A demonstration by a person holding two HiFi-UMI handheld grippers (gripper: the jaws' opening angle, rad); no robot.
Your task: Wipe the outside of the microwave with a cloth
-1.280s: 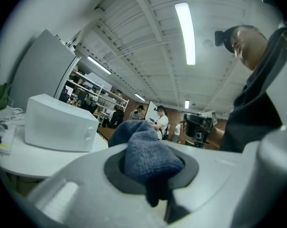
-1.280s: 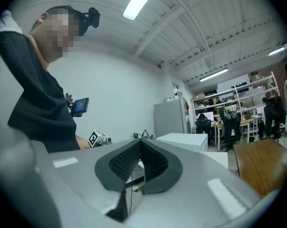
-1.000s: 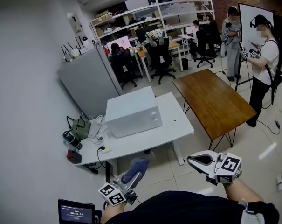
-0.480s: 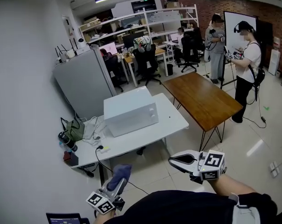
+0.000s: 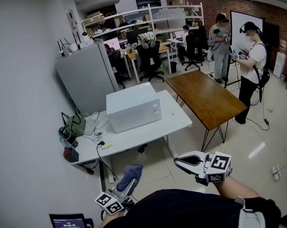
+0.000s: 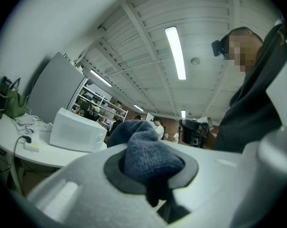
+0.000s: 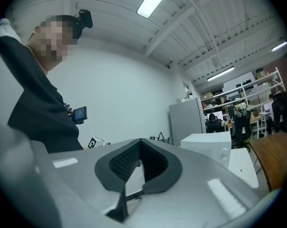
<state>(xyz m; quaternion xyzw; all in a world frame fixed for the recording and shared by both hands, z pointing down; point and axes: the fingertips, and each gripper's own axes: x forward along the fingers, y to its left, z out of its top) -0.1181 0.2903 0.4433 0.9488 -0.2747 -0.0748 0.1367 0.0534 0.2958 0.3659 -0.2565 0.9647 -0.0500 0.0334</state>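
Observation:
The white microwave (image 5: pixel 134 107) stands on a white table (image 5: pixel 176 120), well ahead of both grippers. Low in the head view my left gripper (image 5: pixel 125 184) is shut on a bunched blue cloth (image 5: pixel 132 171) that sticks out past its tips. In the left gripper view the cloth (image 6: pixel 150 156) fills the jaws, with the microwave (image 6: pixel 77 131) far off to the left. My right gripper (image 5: pixel 181 161) is held near my body, jaws together and holding nothing. In the right gripper view its pads (image 7: pixel 124 163) meet at the tip, and the microwave (image 7: pixel 212 148) lies beyond to the right.
A green bag (image 5: pixel 77 126), a dark bottle (image 5: pixel 67 137) and a power strip (image 5: pixel 105 146) with cables sit at the white table's left end. A brown wooden table (image 5: pixel 205 96) stands to the right, a grey cabinet (image 5: pixel 84 77) behind. People (image 5: pixel 250 61) stand at far right.
The left gripper with the cloth has risen slightly and shifted right. The right gripper has barely moved. My view has turned a little, and the microwave table stays at about the same distance.

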